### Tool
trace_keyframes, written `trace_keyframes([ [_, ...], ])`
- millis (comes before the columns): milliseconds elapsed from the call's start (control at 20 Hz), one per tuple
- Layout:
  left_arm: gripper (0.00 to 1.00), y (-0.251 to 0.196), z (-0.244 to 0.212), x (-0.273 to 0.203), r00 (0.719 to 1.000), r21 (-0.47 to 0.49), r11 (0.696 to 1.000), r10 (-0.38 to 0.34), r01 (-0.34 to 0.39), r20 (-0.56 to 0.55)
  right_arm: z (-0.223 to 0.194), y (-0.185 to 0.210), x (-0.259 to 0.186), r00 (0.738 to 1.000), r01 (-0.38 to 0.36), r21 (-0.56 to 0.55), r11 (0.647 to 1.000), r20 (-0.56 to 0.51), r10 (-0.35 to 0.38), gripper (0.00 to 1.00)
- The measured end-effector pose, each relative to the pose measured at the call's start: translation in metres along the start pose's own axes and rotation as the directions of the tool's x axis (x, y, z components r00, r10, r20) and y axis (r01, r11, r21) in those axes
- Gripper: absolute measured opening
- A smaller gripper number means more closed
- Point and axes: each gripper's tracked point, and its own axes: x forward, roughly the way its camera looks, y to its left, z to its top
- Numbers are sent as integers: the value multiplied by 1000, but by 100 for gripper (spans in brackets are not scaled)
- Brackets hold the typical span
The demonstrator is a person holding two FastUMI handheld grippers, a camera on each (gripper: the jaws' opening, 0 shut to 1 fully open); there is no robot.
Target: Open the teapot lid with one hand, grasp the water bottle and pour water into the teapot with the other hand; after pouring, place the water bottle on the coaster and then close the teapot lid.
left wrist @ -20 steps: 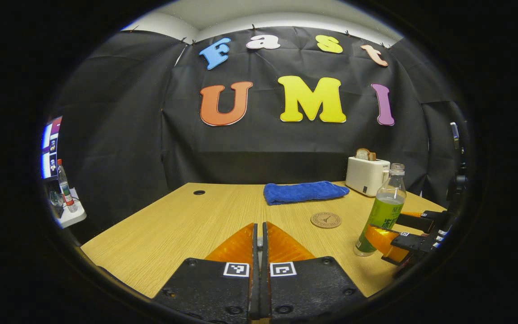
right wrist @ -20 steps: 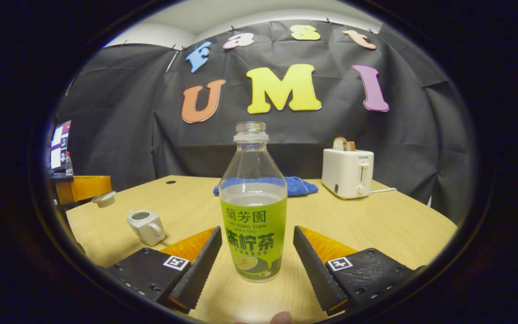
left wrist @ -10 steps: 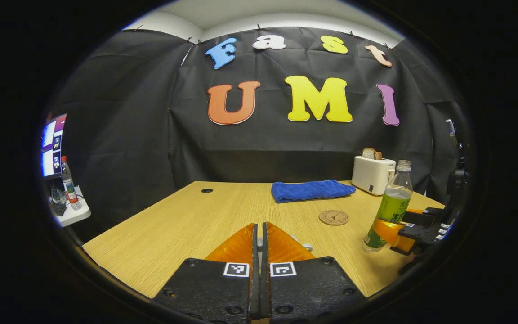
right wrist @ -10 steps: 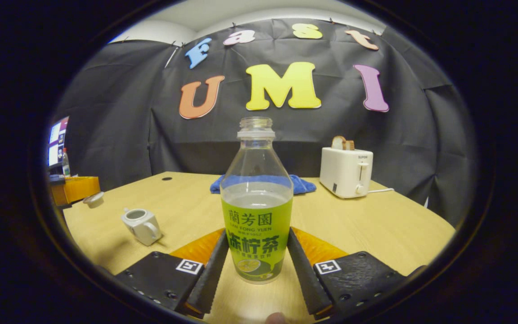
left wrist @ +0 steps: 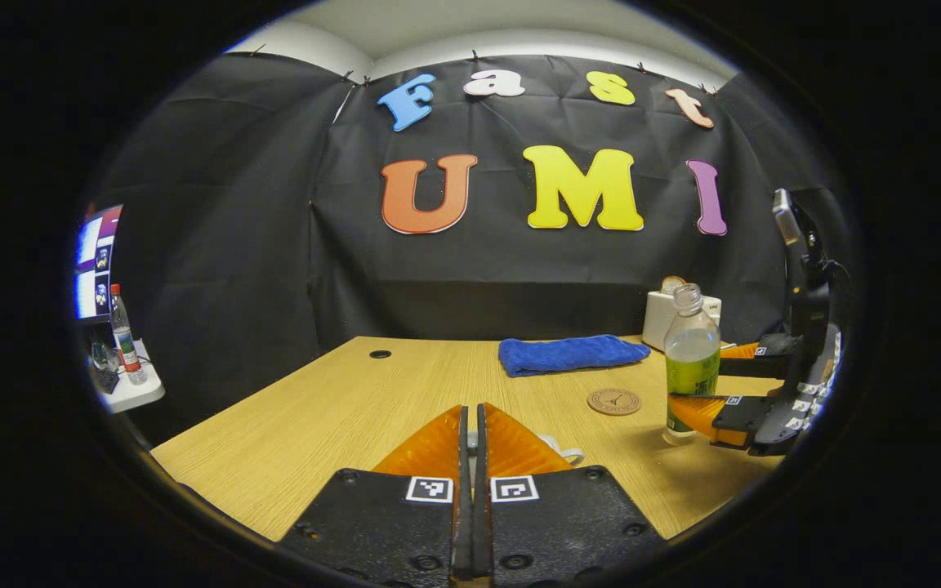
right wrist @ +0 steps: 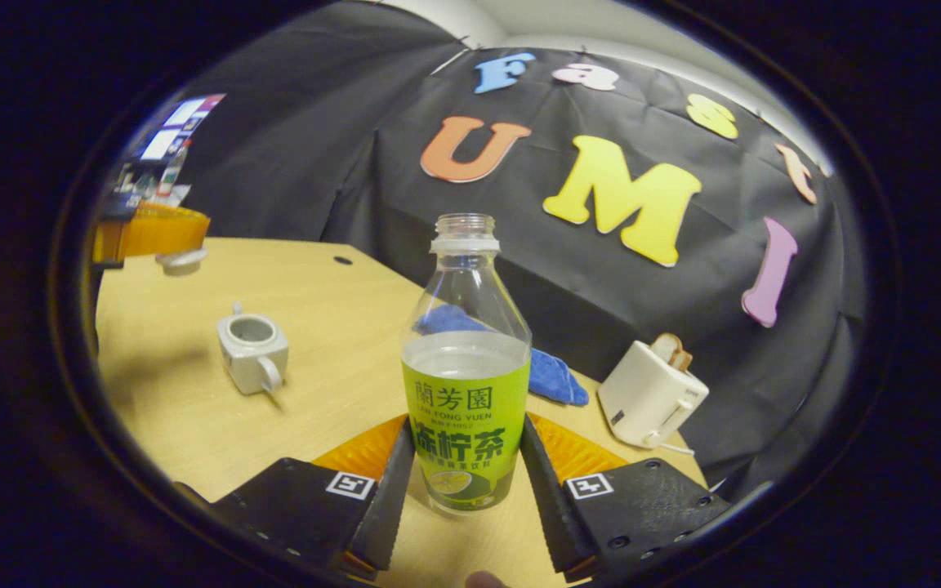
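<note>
**Wooden tabletop, bottle gripped, pot standing open**

Right gripper (right wrist: 466, 433) clamped on both sides of the clear plastic water bottle with the green label (right wrist: 466, 367), low on the label band. Uncapped, upright, roughly half full, base at or barely off the pale wooden table (right wrist: 193, 425) (hard to tell which). Probably light but sloshy, thin-walled and apt to dent, with a smooth and likely slippery label. Best held firmly at the label band, below the shoulder, and tipped slowly.

Left gripper (left wrist: 470, 416) closed to a slit, apparently pinching the small white ceramic lid (right wrist: 180, 260), held up well to the left of the bottle. Between the two, on the table, the small white ceramic teapot (right wrist: 251, 353), mouth open, handle towards the right gripper view.

Farther out, round brown coaster (left wrist: 614, 401) just beside the bottle, then folded blue towel (left wrist: 573, 355) and white toaster (right wrist: 650, 396) near the black wall.
</note>
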Motion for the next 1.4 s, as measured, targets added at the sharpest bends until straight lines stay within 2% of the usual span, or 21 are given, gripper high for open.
trace_keyframes([
  [100,2,8,-3,-1,1000,-10,1000,9,-9,-5,-1,3,9,1000,14,-170,985,-18,-17,70],
  [200,2,14,-4,-2,1000,-14,1000,15,-15,-6,1,5,17,999,32,-304,952,-10,-37,71],
  [400,2,25,-6,-3,1000,-6,1000,27,-27,-8,13,16,22,999,45,-449,892,27,-38,72],
  [750,2,28,-12,-1,999,-6,1000,20,-20,-27,37,20,26,991,127,-712,690,119,-59,70],
  [1200,2,31,-13,-1,999,-25,999,41,-42,-33,51,30,22,984,176,-859,480,173,-51,70],
  [1400,2,32,-14,-1,998,-32,999,43,-44,-34,60,32,22,975,220,-907,359,216,-53,72],
])
